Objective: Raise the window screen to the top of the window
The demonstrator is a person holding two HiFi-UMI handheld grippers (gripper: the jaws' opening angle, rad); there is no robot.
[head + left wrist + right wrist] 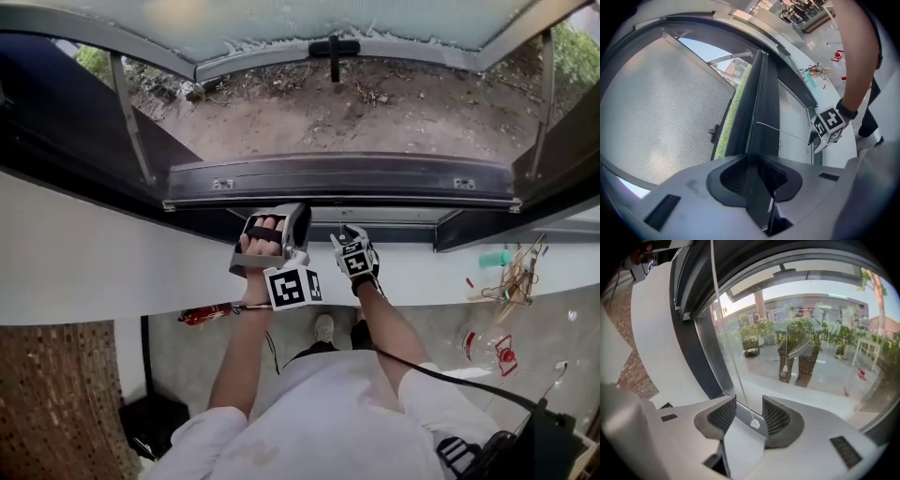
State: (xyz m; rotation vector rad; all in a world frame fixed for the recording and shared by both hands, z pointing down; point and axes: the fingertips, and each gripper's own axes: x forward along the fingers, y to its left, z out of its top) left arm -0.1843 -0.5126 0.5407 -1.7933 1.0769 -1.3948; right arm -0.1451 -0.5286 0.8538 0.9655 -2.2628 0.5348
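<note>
The window screen's dark bottom bar runs across the window opening, low and just above the white sill. My left gripper reaches up to it. In the left gripper view the bar passes edge-on between the pads, and my left gripper is shut on it. My right gripper is close beside it on the right, near the sill. In the right gripper view my right gripper stands open, and a thin cord with a small white pull hangs between the pads, unpressed.
The frosted window sash with a black handle is swung outward above bare ground. Metal stays flank the opening. On the floor lie hangers and a clear bottle at the right, and a red tool at the left.
</note>
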